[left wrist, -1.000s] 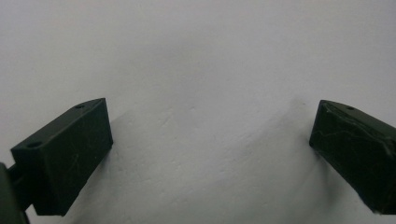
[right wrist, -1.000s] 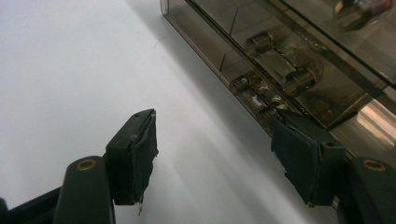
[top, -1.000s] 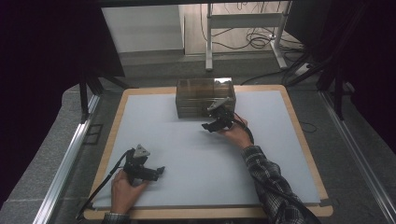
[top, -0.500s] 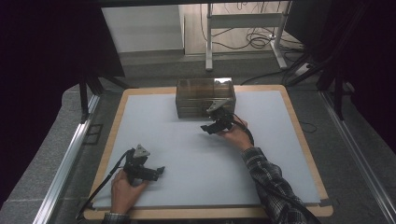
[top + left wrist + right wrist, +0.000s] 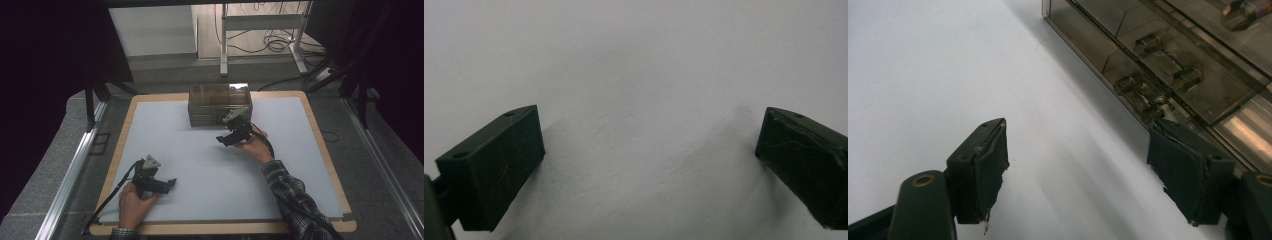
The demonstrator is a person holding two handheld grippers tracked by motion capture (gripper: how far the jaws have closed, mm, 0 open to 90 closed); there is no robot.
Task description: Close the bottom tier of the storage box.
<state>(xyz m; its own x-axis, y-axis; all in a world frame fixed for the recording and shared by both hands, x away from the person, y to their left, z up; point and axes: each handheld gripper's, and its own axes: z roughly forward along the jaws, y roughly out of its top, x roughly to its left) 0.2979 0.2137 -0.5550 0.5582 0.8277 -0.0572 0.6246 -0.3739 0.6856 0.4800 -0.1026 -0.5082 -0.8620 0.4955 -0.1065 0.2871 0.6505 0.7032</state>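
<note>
Two grippers sit spread and empty. The right gripper (image 5: pixel 226 139), just in front of the smoked clear drawer box (image 5: pixel 219 102), has just been widening its jaws with nothing between them, perhaps after letting go of a drawer front. The left gripper (image 5: pixel 171 183) rests well apart on the white mat (image 5: pixel 200 165).

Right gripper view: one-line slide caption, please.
Right gripper with open, empty jaws beside the smoky clear drawer box on the white table surface.
</note>
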